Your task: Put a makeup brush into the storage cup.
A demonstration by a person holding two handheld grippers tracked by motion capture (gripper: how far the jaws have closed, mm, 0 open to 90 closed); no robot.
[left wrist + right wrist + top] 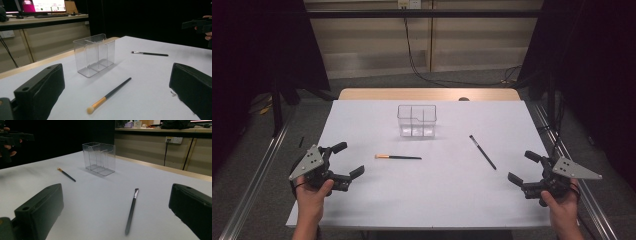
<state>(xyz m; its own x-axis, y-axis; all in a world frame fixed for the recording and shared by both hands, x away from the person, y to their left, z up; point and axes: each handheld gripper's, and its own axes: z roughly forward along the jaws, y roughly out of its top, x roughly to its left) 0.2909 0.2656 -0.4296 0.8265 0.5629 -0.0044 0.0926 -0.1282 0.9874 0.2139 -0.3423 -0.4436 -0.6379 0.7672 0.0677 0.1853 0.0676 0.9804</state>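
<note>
A clear plastic organiser (417, 120) (95, 55) (99, 159) with several compartments stands empty at the table's middle back. In front of it lies a makeup brush with an orange ferrule and dark handle (397, 157) (110, 94) (66, 174). A thin all-dark brush (482, 151) (150, 53) (131, 209) lies to the right. My left gripper (350, 159) (117, 95) is open at the front left, empty. My right gripper (523, 167) (117, 212) is open at the front right, empty.
The white table top (437, 200) has a wooden strip (427, 94) along its far edge. Metal rails (257, 175) run beside the table on both sides. Cables (422, 70) hang at the back wall.
</note>
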